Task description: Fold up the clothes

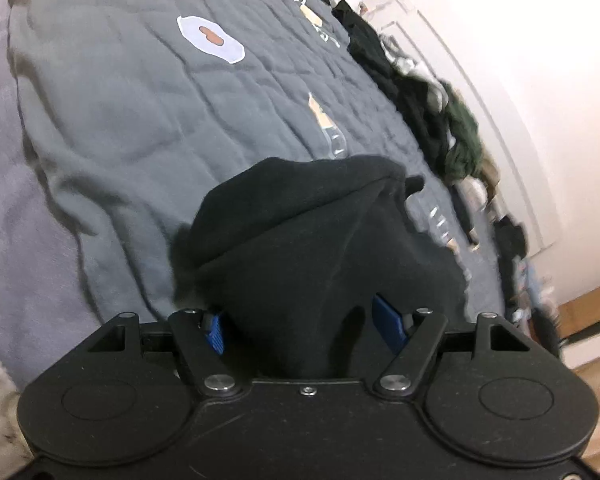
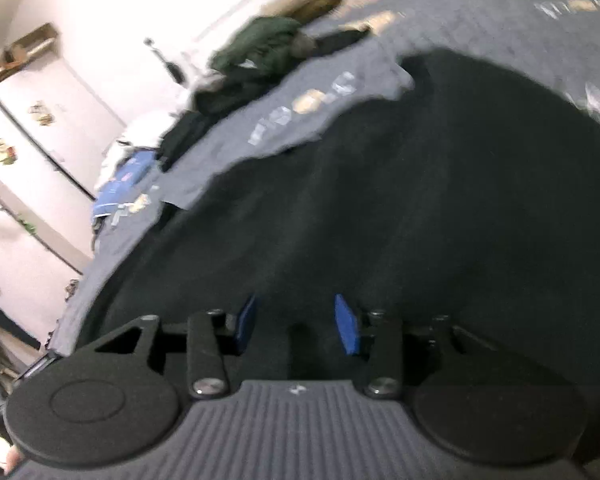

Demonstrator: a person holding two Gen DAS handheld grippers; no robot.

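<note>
1. The left gripper, a black two-finger tool with blue pads, is gripping a soft black fabric garment; a bunch of the cloth is sitting between its blue pads, which are standing a fair way apart with the fabric filling the gap.

2. The garment is bulging up in a rounded fold just ahead of that gripper and is hanging over a grey quilted bedspread that is printed with a white oval patch and pale lettering.

3. The right gripper, black with a ribbed grey body, is pointing into the same black garment, which is filling most of its view.

4. Its blue pads are showing on either side of a narrow gap, with black cloth lying right at them; the picture is blurred, and I cannot tell whether the jaws are actually pinching the fabric.

5. From the right wrist view, the garment is spreading wide across the grey bedspread.

6. A heap of dark green and black clothes is lying along the far edge of the bed, next to a white wall.

7. A blue and white cloth is lying near that heap at the bed's edge.
</note>
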